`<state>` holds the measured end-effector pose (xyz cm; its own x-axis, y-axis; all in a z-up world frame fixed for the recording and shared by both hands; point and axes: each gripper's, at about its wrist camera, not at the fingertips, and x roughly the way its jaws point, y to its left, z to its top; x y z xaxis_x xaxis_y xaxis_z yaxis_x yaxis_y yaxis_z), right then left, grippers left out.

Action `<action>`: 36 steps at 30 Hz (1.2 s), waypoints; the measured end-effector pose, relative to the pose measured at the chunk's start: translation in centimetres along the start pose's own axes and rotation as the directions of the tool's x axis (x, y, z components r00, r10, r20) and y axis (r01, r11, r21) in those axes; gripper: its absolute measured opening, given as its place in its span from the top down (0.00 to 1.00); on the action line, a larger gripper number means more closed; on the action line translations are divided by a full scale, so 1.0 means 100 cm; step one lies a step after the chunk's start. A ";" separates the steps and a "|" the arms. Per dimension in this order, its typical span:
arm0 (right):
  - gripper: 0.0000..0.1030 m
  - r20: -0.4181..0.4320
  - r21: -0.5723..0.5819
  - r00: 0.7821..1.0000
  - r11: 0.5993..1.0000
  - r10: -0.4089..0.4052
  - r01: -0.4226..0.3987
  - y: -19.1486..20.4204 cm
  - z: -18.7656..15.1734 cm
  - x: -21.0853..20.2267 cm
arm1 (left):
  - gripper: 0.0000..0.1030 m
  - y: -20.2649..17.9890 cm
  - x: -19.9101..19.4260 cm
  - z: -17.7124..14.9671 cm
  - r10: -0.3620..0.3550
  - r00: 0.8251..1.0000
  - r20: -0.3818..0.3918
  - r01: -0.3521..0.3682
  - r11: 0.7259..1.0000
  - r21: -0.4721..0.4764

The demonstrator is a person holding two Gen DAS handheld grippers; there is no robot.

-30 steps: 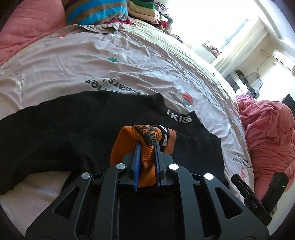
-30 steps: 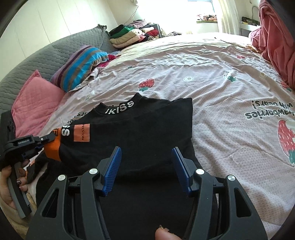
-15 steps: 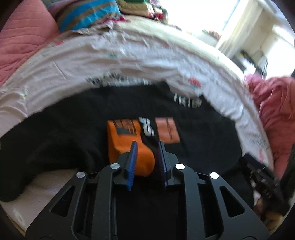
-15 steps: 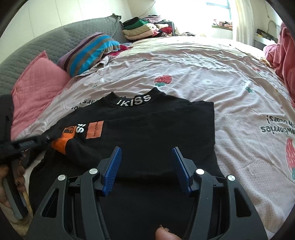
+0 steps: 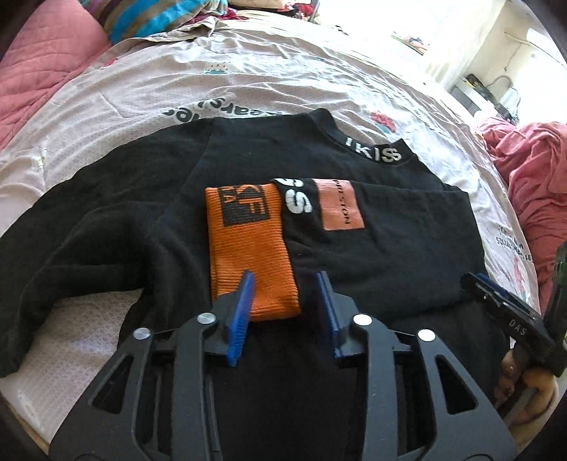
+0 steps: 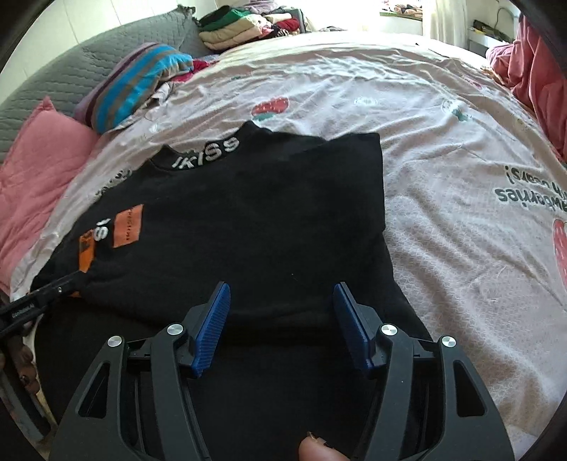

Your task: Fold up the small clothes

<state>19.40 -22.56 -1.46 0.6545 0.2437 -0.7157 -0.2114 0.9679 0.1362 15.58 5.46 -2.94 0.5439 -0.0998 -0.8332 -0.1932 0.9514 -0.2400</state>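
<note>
A black sweater point(image 5: 389, 248) with white "IKISS" on its collar lies flat on the bed; it also shows in the right wrist view point(image 6: 269, 227). One sleeve is folded across the body, and its orange cuff point(image 5: 248, 244) lies flat on top. My left gripper point(image 5: 285, 280) is open, its blue fingers either side of the cuff's near end and holding nothing. My right gripper point(image 6: 281, 294) is open and empty above the sweater's lower part. The other sleeve point(image 5: 71, 248) is spread out to the left.
The bed has a pale pink sheet point(image 6: 443, 177) printed with strawberries. A pink pillow point(image 6: 32, 166) and a striped pillow point(image 6: 141, 81) lie at the headboard, with stacked folded clothes point(image 6: 244, 25) behind. A crumpled pink blanket point(image 5: 531, 184) lies at the bed's right.
My left gripper laid the orange cuff down on the sweater's body, opened and let it go. The right gripper stayed open above the sweater.
</note>
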 end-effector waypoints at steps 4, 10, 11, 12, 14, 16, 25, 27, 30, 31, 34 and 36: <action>0.35 0.018 0.011 0.999 0.999 0.031 -0.031 0.001 -0.001 -0.010 | 0.65 -0.003 -0.005 0.000 0.000 1.000 0.005 0.000 1.000 0.004; 0.20 0.044 0.010 0.997 0.998 0.069 -0.070 0.009 -0.001 -0.023 | 0.48 -0.001 -0.018 0.000 0.011 1.000 0.030 -0.011 1.000 -0.001; 0.19 0.047 0.007 0.996 0.997 0.071 -0.072 0.010 -0.001 -0.025 | 0.44 0.000 -0.021 0.000 0.015 0.999 0.036 -0.015 1.000 -0.005; 0.13 0.051 0.004 0.996 0.997 0.075 -0.075 0.012 -0.001 -0.027 | 0.43 0.001 -0.023 0.000 0.018 0.999 0.040 -0.017 1.000 -0.007; 0.09 0.064 0.000 0.995 0.997 0.078 -0.079 0.015 0.000 -0.031 | 0.36 0.004 -0.028 -0.001 0.032 0.998 0.051 -0.031 0.999 -0.018; 0.07 0.074 -0.008 0.994 0.997 0.081 -0.081 0.017 0.001 -0.034 | 0.27 0.007 -0.032 -0.001 0.042 0.997 0.062 -0.041 0.999 -0.027; 0.04 0.107 -0.071 0.992 0.996 0.070 -0.063 0.035 0.001 -0.047 | 0.09 0.022 -0.060 -0.005 0.089 0.990 0.114 -0.082 0.994 -0.065; 0.04 0.110 -0.080 0.991 0.994 0.081 -0.073 0.041 0.000 -0.049 | 0.09 0.027 -0.067 -0.008 0.102 0.987 0.123 -0.093 0.993 -0.076; 0.04 0.121 -0.094 0.988 0.992 0.093 -0.082 0.048 0.001 -0.052 | 0.09 0.035 -0.075 -0.010 0.124 0.983 0.136 -0.113 0.990 -0.089; 0.04 0.126 -0.100 0.987 0.991 0.097 -0.084 0.051 0.001 -0.054 | 0.09 0.037 -0.077 -0.011 0.130 0.982 0.140 -0.118 0.989 -0.094; 0.04 0.140 -0.122 0.984 0.988 0.107 -0.090 0.061 0.001 -0.059 | 0.09 0.047 -0.085 -0.014 0.150 0.977 0.151 -0.133 0.984 -0.116; 0.04 0.149 -0.138 0.982 0.986 0.116 -0.095 0.068 0.002 -0.063 | 0.09 0.052 -0.089 -0.016 0.152 0.976 0.155 -0.132 0.983 -0.129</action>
<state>14.01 -17.47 4.08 0.7266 0.3604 -0.5849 -0.3708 0.9224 0.1077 8.44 10.81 2.38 0.6285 0.0926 -0.7723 -0.3675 0.9104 -0.1899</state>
